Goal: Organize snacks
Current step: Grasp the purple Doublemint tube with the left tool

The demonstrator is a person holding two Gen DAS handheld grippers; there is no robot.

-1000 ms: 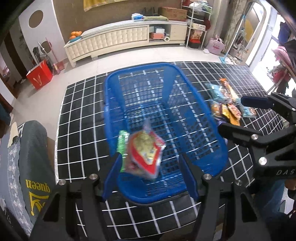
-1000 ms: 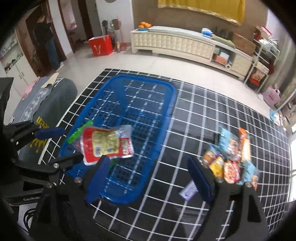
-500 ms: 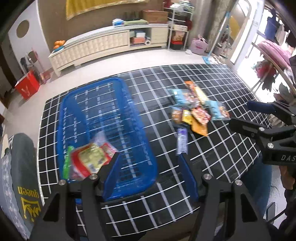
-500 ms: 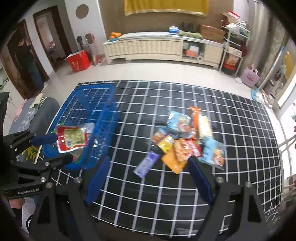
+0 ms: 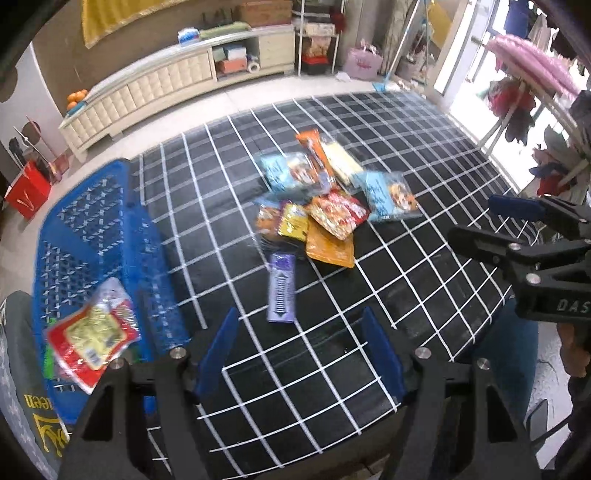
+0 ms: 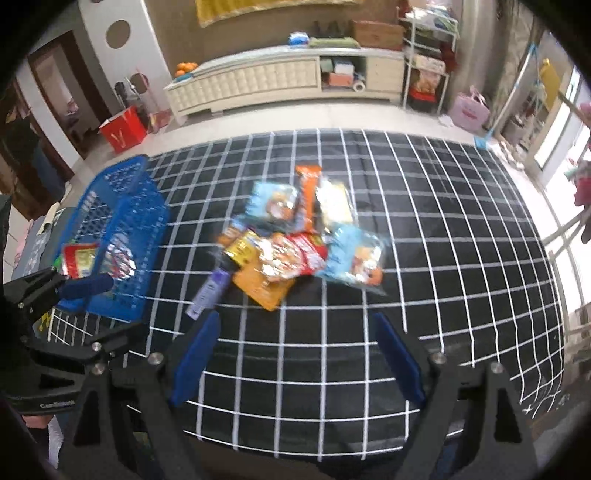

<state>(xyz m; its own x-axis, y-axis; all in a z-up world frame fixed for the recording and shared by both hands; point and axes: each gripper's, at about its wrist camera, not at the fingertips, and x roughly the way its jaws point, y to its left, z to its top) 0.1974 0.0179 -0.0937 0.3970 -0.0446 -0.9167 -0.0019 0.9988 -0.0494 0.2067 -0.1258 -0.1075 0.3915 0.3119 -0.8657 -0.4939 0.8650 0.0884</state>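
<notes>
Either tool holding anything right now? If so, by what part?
Nothing held. Left tool and right tool are both open and empty above the gridded cloth.

Pale tiled floor [image 6: 332, 114], long cream cabinet [image 6: 258, 83], perhaps brown wall [image 6: 177, 33]

**A lived-in home sitting room**

A long cream sideboard [image 6: 280, 83] with quilted door fronts runs along the far wall, oranges [image 6: 185, 67] on its top and boxes in its open cubbies. A yellow cloth [image 6: 273, 9] hangs above it. Pale floor tiles [image 6: 295, 116], a pink bag [image 6: 468, 112], a metal shelf rack [image 6: 428, 55] and clothes on a drying rack [image 5: 532, 85] by the bright window all speak of a household.
</notes>
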